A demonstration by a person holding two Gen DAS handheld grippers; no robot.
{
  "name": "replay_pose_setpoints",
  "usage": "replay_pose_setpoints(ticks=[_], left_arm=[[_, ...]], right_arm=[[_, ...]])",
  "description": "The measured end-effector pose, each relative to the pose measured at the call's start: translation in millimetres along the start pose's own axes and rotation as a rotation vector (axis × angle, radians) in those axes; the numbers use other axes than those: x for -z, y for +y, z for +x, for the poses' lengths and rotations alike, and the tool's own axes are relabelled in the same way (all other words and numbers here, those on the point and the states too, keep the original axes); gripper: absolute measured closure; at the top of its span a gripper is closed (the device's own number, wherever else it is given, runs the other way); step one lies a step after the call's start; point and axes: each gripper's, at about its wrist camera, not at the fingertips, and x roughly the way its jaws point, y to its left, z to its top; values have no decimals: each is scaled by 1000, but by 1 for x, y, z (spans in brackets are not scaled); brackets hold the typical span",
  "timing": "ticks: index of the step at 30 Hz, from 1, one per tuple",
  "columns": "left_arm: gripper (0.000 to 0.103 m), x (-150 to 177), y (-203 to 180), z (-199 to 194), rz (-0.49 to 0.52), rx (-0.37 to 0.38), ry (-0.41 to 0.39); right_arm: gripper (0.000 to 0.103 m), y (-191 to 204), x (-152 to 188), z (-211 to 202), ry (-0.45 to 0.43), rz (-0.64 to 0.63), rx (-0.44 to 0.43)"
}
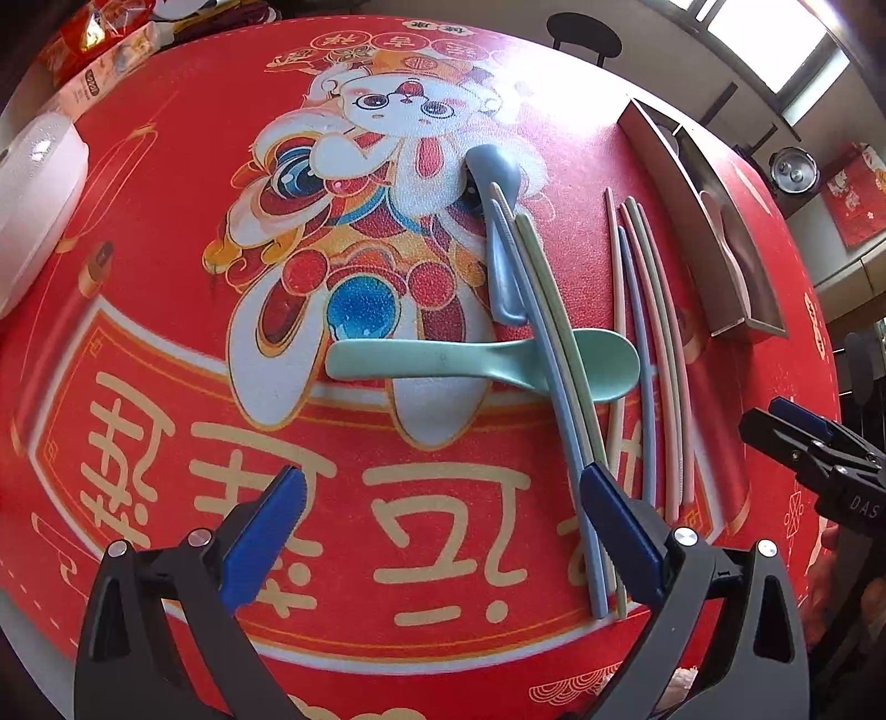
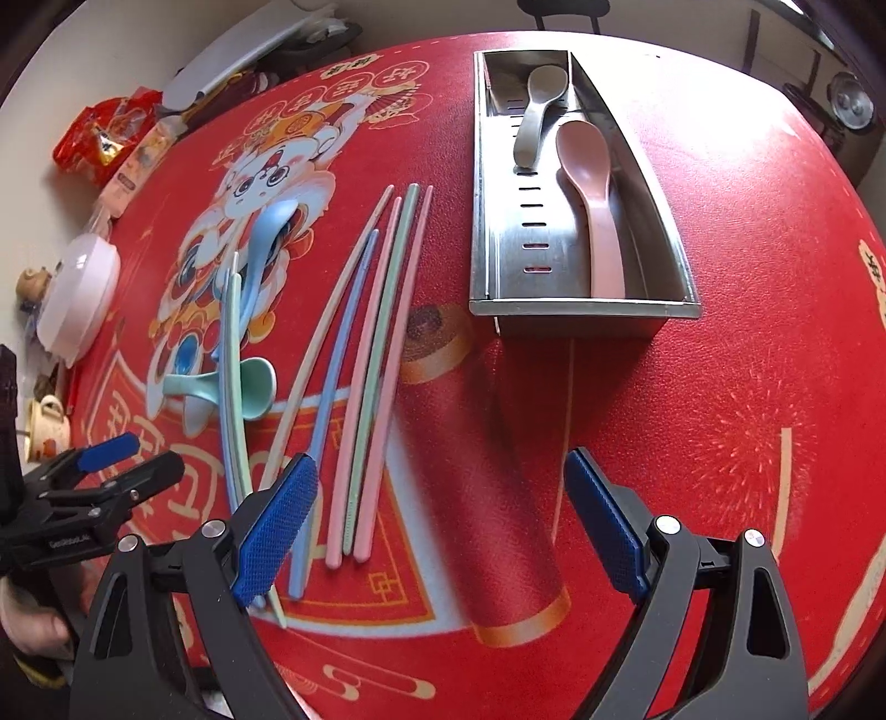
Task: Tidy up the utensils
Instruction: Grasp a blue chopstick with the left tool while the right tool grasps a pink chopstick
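A green spoon and a blue spoon lie on the red mat, with a blue and a green chopstick across them. Several pastel chopsticks lie beside them. A steel tray holds a grey spoon and a pink spoon. My left gripper is open and empty, near the chopstick ends. My right gripper is open and empty, in front of the tray.
A white lidded container, snack packets and a mug stand along the table's left edge. A chair and a pot are beyond the table.
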Motion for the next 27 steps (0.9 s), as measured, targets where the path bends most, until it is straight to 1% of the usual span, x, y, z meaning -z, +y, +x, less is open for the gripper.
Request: replay_pose_setpoints(ticks=[1, 2, 3, 4, 5, 6, 7, 9, 10, 11, 14, 15, 21, 27], left_arm=[[9, 2, -2, 0, 2, 8, 2], [14, 2, -4, 1, 6, 12, 4], [23, 3, -6, 3, 11, 19, 11], [27, 4, -8, 5, 10, 38, 25], [34, 4, -8, 8, 2, 61, 35], [41, 4, -8, 9, -8, 91, 41], [45, 4, -9, 11, -19, 127, 45], [65, 4, -12, 14, -29, 177, 49], [69, 3, -14, 16, -33, 199, 53], [77, 1, -17, 18, -34, 219, 56], [90, -2, -23, 22, -32, 267, 57], [91, -3, -25, 22, -35, 272, 57], [91, -9, -27, 26, -56, 279, 60], [91, -13, -22, 24, -63, 263, 55]], right_arm=[[15, 0, 1, 0, 1, -1, 1], [15, 1, 1, 1, 3, -4, 0], [15, 1, 2, 1, 3, -8, -5], [15, 2, 3, 1, 3, -15, -8], [15, 4, 3, 0, 4, -28, -9], [15, 6, 3, 0, 4, -40, -8], [15, 8, 4, 0, 4, -52, -8], [15, 12, 4, 1, 6, -71, -8], [15, 13, 4, 1, 7, -78, -5], [15, 14, 4, 1, 7, -82, -4], [15, 16, 3, 0, 3, -88, -10], [15, 16, 3, -1, 2, -88, -13], [15, 10, 4, -1, 3, -65, -20], [16, 8, 4, 3, 18, -56, -34]])
